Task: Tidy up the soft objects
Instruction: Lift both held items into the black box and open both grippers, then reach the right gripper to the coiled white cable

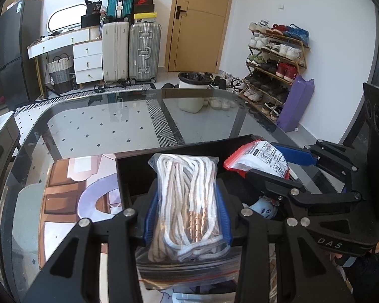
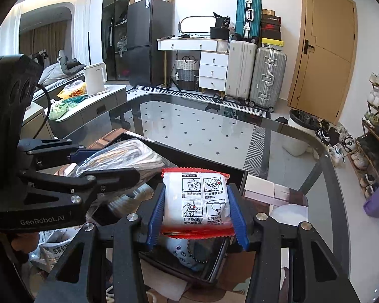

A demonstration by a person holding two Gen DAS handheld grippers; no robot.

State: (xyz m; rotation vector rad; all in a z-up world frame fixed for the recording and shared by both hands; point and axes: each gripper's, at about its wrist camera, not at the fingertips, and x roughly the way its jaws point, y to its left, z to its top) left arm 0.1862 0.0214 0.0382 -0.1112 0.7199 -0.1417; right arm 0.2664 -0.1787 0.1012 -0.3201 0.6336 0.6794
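My left gripper is shut on a clear zip bag of white and brown cord, held over a black box on the glass table. My right gripper is shut on a white packet with red edges and printed pictures, held above the same black box. In the left wrist view the packet and right gripper show to the right. In the right wrist view the cord bag and left gripper show to the left. A small white and blue soft item with a bead chain lies in the box.
The glass table shows patterned mats through it beneath the box. More packets lie at the lower left. A white bin, shoe rack and suitcases stand beyond the table.
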